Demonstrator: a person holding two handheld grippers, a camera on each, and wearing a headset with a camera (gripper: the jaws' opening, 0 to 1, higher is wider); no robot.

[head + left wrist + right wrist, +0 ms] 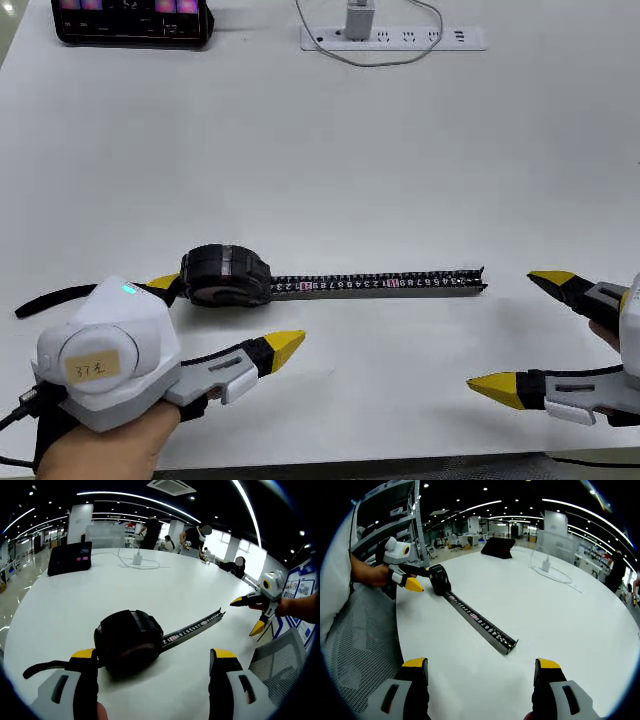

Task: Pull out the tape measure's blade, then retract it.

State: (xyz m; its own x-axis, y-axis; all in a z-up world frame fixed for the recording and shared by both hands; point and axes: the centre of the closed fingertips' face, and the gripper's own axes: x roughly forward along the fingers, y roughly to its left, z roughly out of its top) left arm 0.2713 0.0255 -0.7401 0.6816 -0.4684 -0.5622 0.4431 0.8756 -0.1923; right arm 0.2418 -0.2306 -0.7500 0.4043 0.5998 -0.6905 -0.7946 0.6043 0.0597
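Note:
A black tape measure [225, 275] lies on the white table [330, 170], its blade [380, 283] pulled out to the right and lying flat. My left gripper [225, 313] stands open around the case; the case [129, 640] sits close beside one yellow-tipped finger [84, 655], with a wide gap to the other. My right gripper [520, 330] is open just past the blade's hooked end [484, 280], apart from it. In the right gripper view the blade end [507, 645] lies ahead of my right gripper [482, 664], with the case [440, 580] far off.
The tape's black wrist strap [50, 298] trails left of the case. A dark tablet [130, 20] and a white power strip [395, 38] with a charger and cable sit at the table's far edge. The table's near edge runs just below both grippers.

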